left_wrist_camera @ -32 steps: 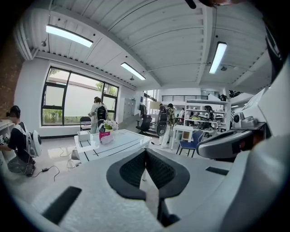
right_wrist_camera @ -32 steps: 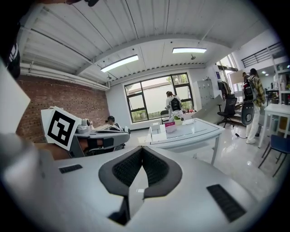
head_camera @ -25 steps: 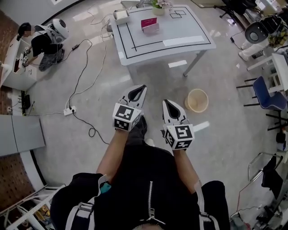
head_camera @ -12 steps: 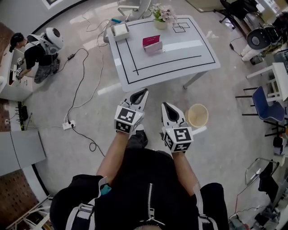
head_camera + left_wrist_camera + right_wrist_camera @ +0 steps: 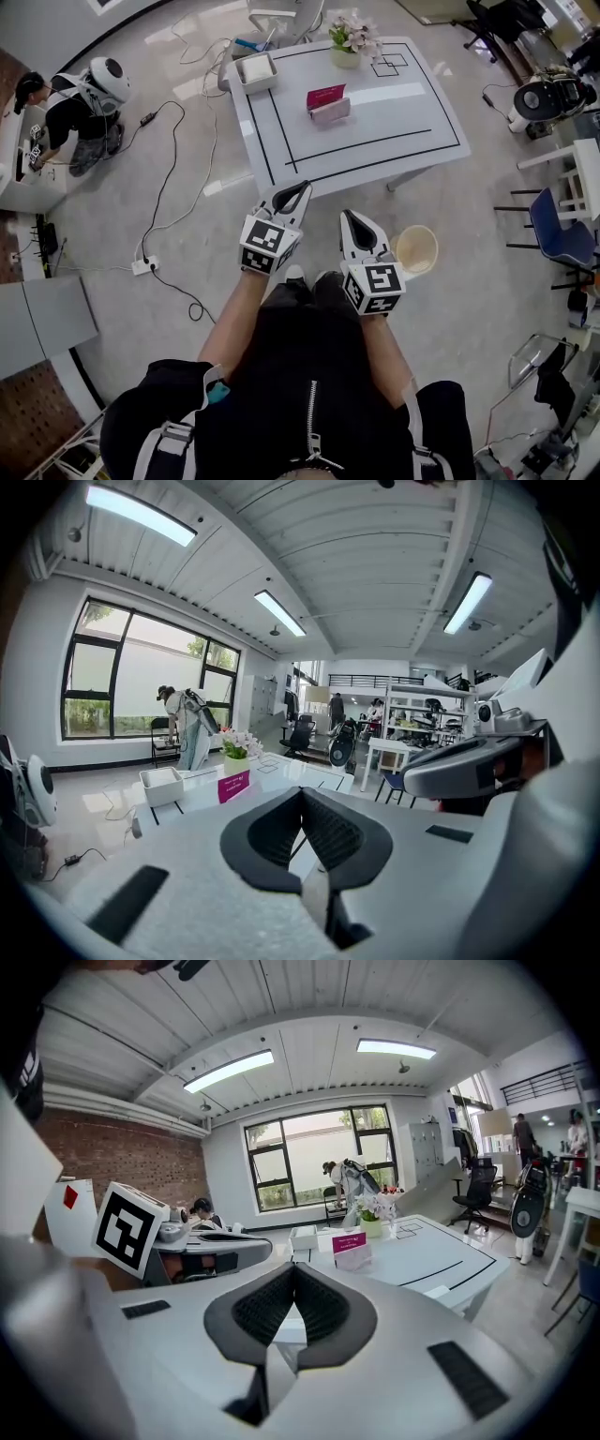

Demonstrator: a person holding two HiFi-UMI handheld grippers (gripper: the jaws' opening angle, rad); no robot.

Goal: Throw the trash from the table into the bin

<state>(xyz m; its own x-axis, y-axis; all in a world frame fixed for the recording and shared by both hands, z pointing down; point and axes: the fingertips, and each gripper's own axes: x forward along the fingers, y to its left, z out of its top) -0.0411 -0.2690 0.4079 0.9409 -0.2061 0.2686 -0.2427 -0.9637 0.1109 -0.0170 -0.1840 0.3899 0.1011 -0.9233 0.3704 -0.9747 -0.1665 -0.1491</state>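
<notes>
The grey floor [image 5: 469, 309] took up most of the head view, with black cables [image 5: 169, 159] trailing across it at the left. On it stood the white tabletop [image 5: 394, 103], marked with black lines and small black squares.

Both tools were held side by side just short of its near edge. The left tool [image 5: 302, 187] was closed with nothing between its jaws, and the right tool [image 5: 349, 217] was likewise closed and empty. Each carried a cube [image 5: 267, 246] with black-and-white square markers.

The round beige bin [image 5: 415, 251] stood on the floor beside the tabletop's near right leg, just right of the right tool.

On the tabletop, a white tray [image 5: 257, 71] sat near the far left corner; what lay in it could not be made out. Flowers [image 5: 354, 36] in a pale pot stood at the far edge. Near the middle was a magenta card [image 5: 325, 96] with white print too small to read. Just before it lay a pale pinkish piece [image 5: 331, 112], seemingly the trash, well apart from the bin.
</notes>
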